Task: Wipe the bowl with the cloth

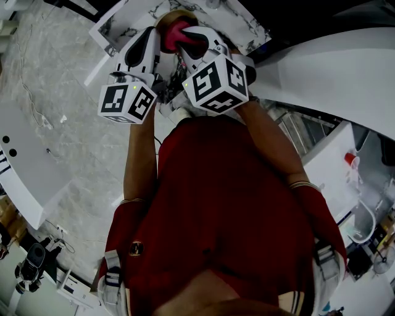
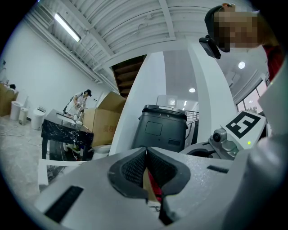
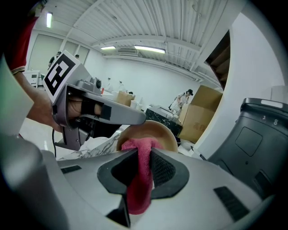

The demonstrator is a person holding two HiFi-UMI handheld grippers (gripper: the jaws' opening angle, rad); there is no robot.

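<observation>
In the head view both grippers are held out over a marble-patterned table (image 1: 250,28). A tan bowl (image 1: 174,16) is lifted between them, tilted. My left gripper (image 1: 152,44) is shut on the bowl's rim (image 2: 146,182), which shows as a thin tan edge between its pads. My right gripper (image 1: 192,38) is shut on a pink cloth (image 3: 140,179). The cloth (image 1: 173,34) bunches against the inside of the bowl (image 3: 158,133). A sliver of the cloth (image 2: 155,185) shows red behind the rim. The left gripper (image 3: 104,112) reaches to the bowl's left edge in the right gripper view.
A black bin (image 2: 164,128) stands by a white curved wall (image 1: 333,68). Cardboard boxes (image 2: 104,121) and a dark marble table (image 2: 63,130) with a person beside it lie farther off. Another white counter (image 1: 21,179) is at the left.
</observation>
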